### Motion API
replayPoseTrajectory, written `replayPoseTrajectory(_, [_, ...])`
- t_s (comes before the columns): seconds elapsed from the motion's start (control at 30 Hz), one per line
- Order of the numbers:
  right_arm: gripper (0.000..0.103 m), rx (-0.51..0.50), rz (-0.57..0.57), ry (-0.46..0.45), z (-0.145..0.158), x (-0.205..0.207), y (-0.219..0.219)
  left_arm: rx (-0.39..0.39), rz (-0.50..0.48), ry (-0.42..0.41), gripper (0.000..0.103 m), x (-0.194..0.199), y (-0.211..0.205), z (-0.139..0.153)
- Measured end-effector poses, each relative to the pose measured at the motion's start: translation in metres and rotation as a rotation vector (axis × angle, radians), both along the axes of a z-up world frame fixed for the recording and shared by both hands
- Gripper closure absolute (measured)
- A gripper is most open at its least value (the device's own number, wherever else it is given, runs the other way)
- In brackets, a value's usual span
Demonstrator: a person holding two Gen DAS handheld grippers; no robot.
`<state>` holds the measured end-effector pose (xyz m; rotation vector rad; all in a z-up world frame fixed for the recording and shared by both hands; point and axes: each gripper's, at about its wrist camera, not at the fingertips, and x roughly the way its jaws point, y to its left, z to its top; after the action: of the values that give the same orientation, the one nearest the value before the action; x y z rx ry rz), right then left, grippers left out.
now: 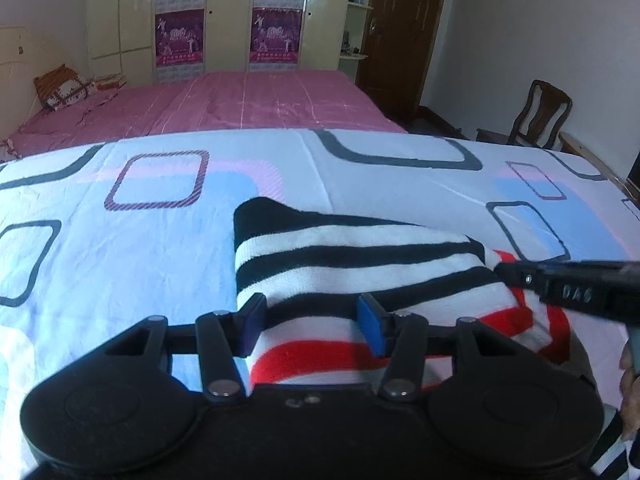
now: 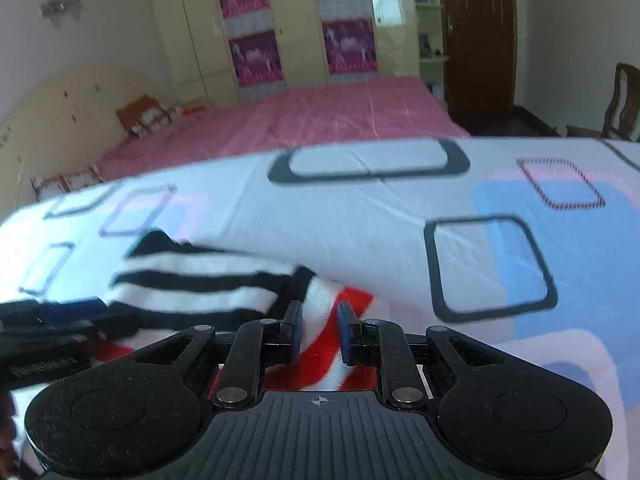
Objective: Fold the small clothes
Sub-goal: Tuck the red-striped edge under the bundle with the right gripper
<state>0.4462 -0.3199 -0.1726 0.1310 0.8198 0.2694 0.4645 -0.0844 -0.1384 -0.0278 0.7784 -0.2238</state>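
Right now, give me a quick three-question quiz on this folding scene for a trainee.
1. True or false: the left gripper has its jaws spread wide over the striped knit garment.
2. The garment's stripes are: A) green and yellow; B) black, white and red; C) blue and orange.
3. What piece of furniture stands by the wall at the far right?

Key: 1 true; 2 B; 3 a wooden chair.

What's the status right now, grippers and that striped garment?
Left gripper open, jaws astride the striped garment. Right gripper narrowed over its red-striped edge, grip unconfirmed. Garment partly folded on the patterned sheet. Nothing in the way.
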Motion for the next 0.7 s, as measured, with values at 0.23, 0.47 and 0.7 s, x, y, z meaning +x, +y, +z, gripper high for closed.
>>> replayPoseTrajectory(0.23, [0.085,-0.060,0.010,-0.043,-0.018,-0.002,0.000,-0.042,0.023,0.032,0.052,0.002,0.007,-0.008])
replayPoseTrajectory(0.47, [0.085,-0.017,0.015,-0.020,-0.005,0.001,-0.008,-0.014,0.025,0.009,0.054,-0.006,0.004,0.001])
replayPoseTrajectory(0.7, [0.084,0.019,0.029,-0.088,0.029,-0.031,-0.009,-0.008,0.001,-0.030,0.054,-0.031,0.007,0.018])
